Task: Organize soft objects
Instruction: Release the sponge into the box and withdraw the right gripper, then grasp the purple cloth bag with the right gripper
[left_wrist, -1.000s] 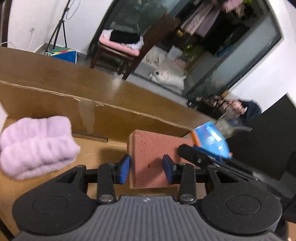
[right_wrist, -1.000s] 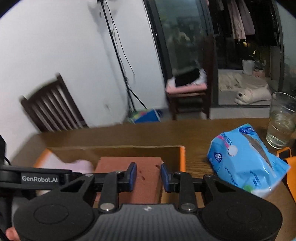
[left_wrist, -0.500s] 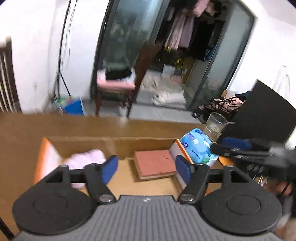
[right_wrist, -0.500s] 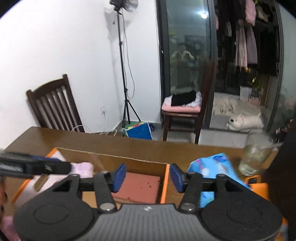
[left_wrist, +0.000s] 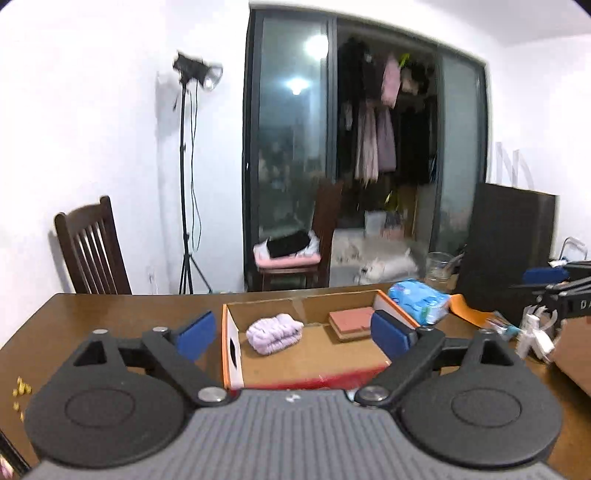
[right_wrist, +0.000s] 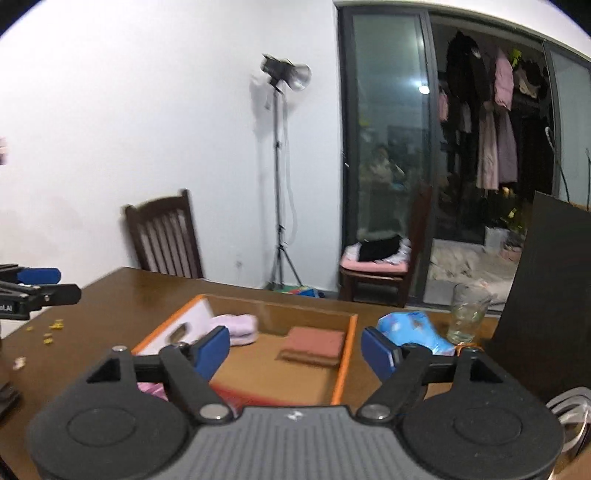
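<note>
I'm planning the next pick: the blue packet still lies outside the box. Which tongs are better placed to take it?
Right, probably. The blue packet lies just past the right tongs, beside the box. The left tongs face the box, with the packet off to their side. Both are empty, jaws opening.

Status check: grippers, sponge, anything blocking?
Left gripper and right gripper empty, jaws opening. Red sponge lies in cardboard box beside lilac towel. Nothing blocking.

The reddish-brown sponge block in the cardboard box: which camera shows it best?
The left wrist view. There the sponge block lies sharp and unobstructed in the box, beside the purple fluffy cloth. The right wrist view shows the same block blurred, its edges smeared.
</note>
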